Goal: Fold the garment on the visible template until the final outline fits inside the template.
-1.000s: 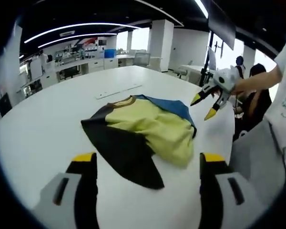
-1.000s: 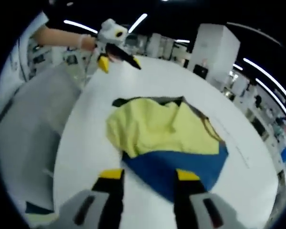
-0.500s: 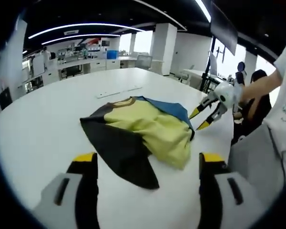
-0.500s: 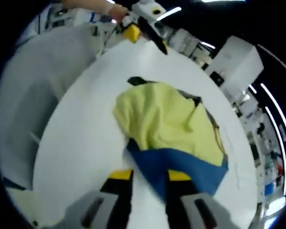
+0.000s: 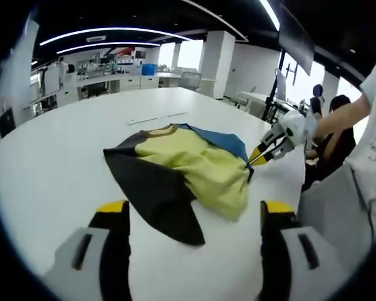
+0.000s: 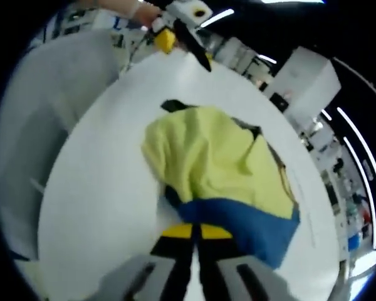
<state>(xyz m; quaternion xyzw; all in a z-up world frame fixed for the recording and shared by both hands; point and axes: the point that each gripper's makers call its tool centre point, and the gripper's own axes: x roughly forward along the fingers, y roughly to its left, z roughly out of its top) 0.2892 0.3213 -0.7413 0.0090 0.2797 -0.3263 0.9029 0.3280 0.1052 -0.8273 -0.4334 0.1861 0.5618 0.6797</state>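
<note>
Right gripper [image 6: 197,232] pinches the garment's blue edge

The crumpled garment [image 5: 188,169] lies mid-table [image 5: 50,169]; the left gripper [image 5: 191,213], jaws apart, waits near its black sleeve. Likely next: lift and spread it flat.

A large white desk [image 5: 56,150] with a rounded edge carries a crumpled garment [image 5: 182,169] of yellow, black and blue fabric, lying near the desk's middle. Beyond the garment, a thin pale strip [image 5: 155,117] lies flat on the desk surface, well apart from it.
</note>
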